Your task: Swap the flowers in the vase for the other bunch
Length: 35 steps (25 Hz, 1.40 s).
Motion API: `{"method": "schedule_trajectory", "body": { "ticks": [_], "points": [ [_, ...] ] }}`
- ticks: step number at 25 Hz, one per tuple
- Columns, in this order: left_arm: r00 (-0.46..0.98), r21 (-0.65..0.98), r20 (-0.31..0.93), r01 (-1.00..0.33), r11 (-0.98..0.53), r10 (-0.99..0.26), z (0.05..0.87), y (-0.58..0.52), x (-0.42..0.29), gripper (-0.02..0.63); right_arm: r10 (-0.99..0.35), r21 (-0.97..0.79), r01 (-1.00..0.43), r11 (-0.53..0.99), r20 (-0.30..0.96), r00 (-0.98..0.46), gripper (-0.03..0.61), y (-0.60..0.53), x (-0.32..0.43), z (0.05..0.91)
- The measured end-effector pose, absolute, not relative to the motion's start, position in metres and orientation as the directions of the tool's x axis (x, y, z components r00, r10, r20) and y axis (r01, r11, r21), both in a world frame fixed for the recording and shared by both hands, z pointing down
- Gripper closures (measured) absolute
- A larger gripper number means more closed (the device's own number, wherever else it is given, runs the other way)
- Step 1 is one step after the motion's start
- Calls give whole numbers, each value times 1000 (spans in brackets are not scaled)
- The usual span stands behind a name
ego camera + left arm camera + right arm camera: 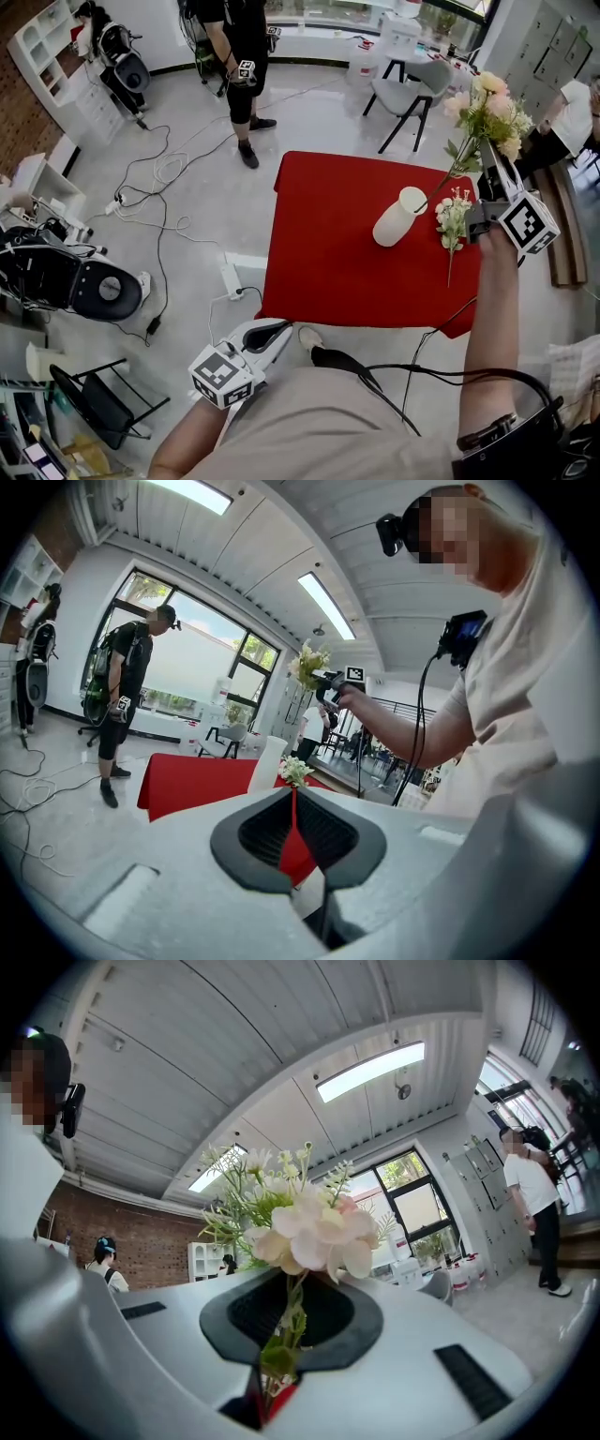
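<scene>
A white vase [397,218] stands on the red table [337,253]. Just right of it lies a small bunch of white flowers [454,219], also seen beside the vase [266,764] as white flowers [294,771] in the left gripper view. My right gripper [489,157] is shut on the stem of a pink and cream bunch [491,105], held up above the table's right side. That stem slants down toward the vase's mouth; I cannot tell if its tip is inside. In the right gripper view the bunch [314,1227] rises from the gripper [286,1327]. My left gripper [272,336] hangs off the table's near-left corner, shut and empty [293,832].
A person [242,56] stands on the floor beyond the table, near a grey chair [410,89]. Cables [159,206] and a power strip [232,278] lie on the floor to the left, beside dark equipment [56,277]. A black cable [441,352] hangs at the table's near-right corner.
</scene>
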<state>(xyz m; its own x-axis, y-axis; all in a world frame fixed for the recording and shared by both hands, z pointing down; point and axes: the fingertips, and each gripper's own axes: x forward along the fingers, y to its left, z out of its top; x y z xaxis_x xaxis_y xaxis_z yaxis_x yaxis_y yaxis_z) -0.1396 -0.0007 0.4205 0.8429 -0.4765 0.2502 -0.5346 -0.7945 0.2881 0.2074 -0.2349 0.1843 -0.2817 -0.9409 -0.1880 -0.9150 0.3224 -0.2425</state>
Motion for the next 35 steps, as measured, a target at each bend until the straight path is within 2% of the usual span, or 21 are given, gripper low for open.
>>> {"method": "schedule_trajectory", "body": {
  "ticks": [13,35],
  "points": [
    [852,289,263,-517,-806,-453,421,-36,-120,606,-948,-238,-925,297,-187,-256,532,-266,226,217],
    [844,283,304,-522,-805,-441,421,-53,-101,606,-951,-56,-954,293,-118,-285,529,-278,203,313]
  ]
}}
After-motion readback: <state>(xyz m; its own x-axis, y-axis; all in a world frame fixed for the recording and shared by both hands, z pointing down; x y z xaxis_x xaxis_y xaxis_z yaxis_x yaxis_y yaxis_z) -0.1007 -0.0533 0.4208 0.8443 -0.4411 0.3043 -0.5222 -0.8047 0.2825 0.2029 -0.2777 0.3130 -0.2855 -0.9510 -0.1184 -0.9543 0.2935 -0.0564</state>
